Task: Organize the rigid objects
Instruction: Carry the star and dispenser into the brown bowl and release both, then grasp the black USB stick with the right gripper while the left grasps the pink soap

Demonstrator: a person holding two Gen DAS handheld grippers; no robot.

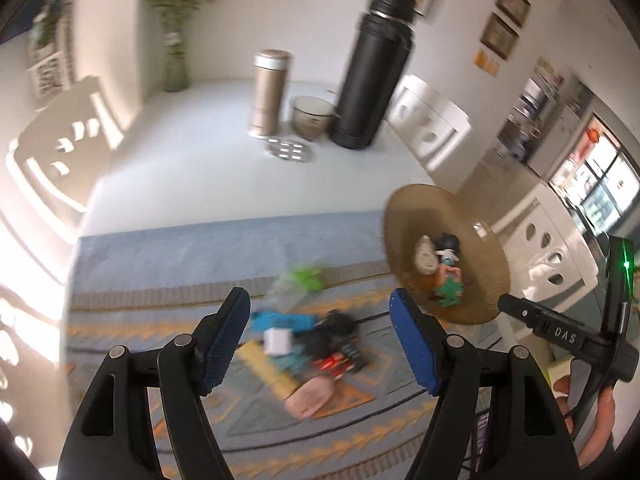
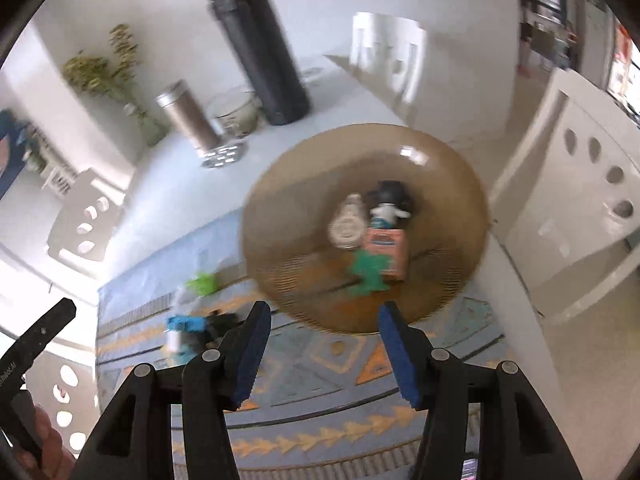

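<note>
A pile of small rigid objects [image 1: 308,344] lies on the patterned mat [image 1: 168,264]: a blue piece, a white cube [image 1: 277,341], black and red items, a pink block [image 1: 310,398] and a green toy [image 1: 306,276]. My left gripper [image 1: 318,300] hovers open above this pile with nothing between its blue pads. A brown round plate [image 2: 304,200] holds a pale oval item [image 2: 347,222], a black-and-white figure [image 2: 389,204], an orange box [image 2: 386,248] and a green figure [image 2: 370,276]. My right gripper [image 2: 324,312] stands open and empty just short of the plate's near rim.
At the table's far side stand a tall black flask [image 1: 372,80], a tan canister [image 1: 268,92], a glass bowl [image 1: 312,116] and a blister pack [image 1: 290,150]. White chairs [image 1: 430,120] ring the table. A vase with stems [image 1: 174,60] stands far left.
</note>
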